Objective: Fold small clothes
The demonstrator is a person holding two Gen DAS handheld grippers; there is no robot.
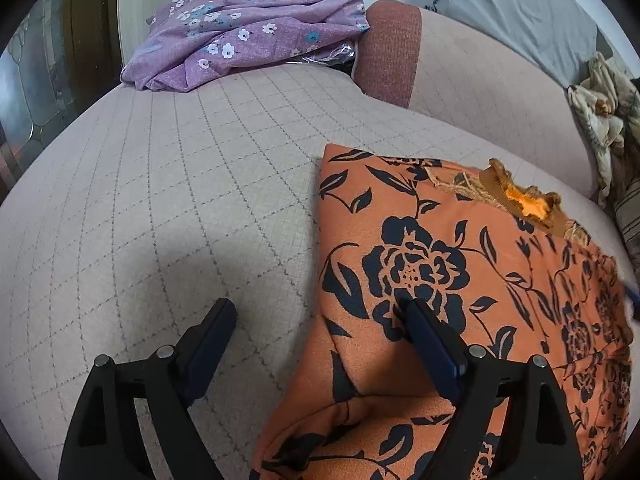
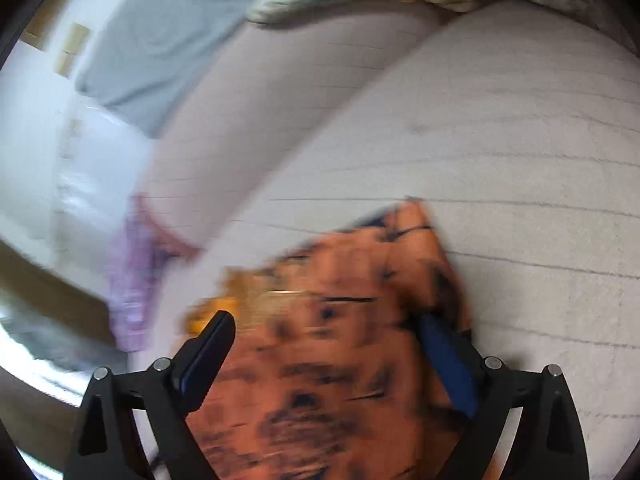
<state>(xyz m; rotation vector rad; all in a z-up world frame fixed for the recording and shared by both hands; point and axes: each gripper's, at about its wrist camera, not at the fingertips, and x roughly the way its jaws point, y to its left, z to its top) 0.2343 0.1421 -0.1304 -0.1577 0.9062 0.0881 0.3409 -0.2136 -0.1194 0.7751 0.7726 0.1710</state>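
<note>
An orange garment with a dark floral print (image 1: 420, 248) lies partly folded on the pale quilted cushion (image 1: 160, 200), its fringed neckline (image 1: 520, 200) toward the back right. My left gripper (image 1: 318, 312) is open at the garment's left edge: one finger (image 1: 416, 316) is over the cloth, the other (image 1: 220, 316) over bare cushion. The right wrist view is blurred. There the same orange garment (image 2: 340, 360) lies between and below the fingers of my right gripper (image 2: 326, 322), which stands open, with its right finger (image 2: 436, 332) at the cloth's edge.
A purple flowered cloth (image 1: 240, 40) is heaped at the back left, beside a reddish-brown armrest (image 1: 388, 52). A grey pillow (image 1: 520, 12) leans at the back right, and a patterned blanket (image 1: 600, 112) is bunched at the far right. Bare quilted cushion (image 2: 500, 140) extends right of the garment.
</note>
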